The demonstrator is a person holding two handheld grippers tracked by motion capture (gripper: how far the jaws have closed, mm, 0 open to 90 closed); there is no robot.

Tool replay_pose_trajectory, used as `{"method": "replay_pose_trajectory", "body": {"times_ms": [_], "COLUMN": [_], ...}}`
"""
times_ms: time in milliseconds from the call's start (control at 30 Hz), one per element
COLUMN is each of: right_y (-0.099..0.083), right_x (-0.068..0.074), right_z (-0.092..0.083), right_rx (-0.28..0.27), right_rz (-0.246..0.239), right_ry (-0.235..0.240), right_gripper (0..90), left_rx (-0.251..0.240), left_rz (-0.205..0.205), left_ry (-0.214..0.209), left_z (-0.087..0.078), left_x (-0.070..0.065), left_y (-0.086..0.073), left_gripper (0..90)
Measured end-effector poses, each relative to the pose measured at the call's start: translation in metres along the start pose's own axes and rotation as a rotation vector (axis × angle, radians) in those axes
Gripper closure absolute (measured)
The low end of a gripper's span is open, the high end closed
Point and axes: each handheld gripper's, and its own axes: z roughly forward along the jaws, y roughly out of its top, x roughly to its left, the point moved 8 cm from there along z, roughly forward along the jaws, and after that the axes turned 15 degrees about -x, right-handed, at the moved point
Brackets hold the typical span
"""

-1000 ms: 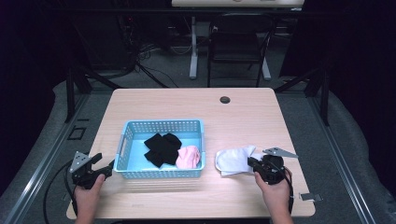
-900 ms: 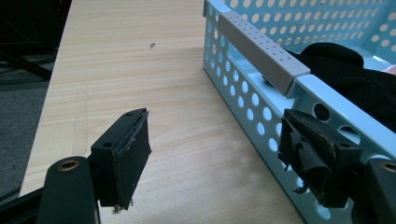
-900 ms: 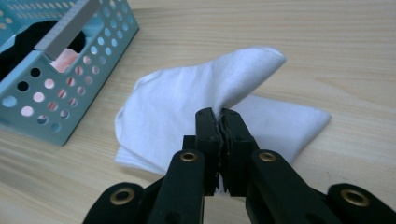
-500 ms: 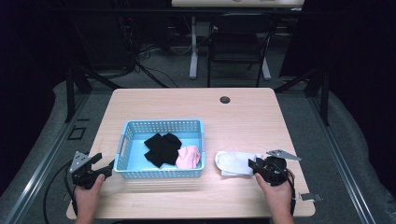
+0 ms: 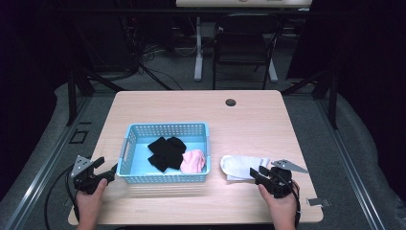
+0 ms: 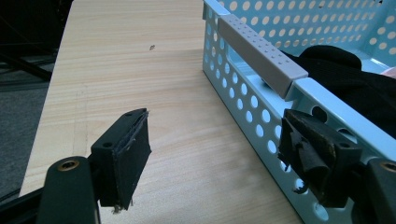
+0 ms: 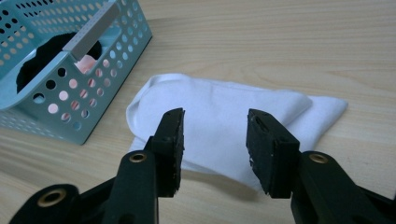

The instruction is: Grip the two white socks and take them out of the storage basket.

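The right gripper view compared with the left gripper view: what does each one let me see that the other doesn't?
The right gripper view alone has the white sock lying flat on the table beside the basket, past the open right gripper, whose jaws have just been opening with nothing between them, and a pink cloth through the basket's handle gap. The left gripper view alone has the open left gripper, one pad close against the basket wall. Both share the blue basket, the black cloth inside it, and the wooden table.
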Motion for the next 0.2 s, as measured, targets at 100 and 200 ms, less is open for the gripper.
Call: {"method": "replay_pose_trajectory", "body": {"times_ms": [100,200], "right_y": [-0.003,-0.002], "right_x": [-0.002,-0.011], "right_z": [0.0,0.001], "right_rx": [-0.001,-0.018], "right_rz": [-0.005,0.026], "right_ry": [-0.016,-0.051], "right_gripper": [51.9,48.8], "left_rx": [0.0,-0.001], "left_rz": [0.0,-0.001], "left_ry": [-0.001,-0.001], "left_z": [0.0,0.0], "left_x": [0.0,0.0], "left_y": [0.0,0.0], "left_gripper": [24.5,24.5]}}
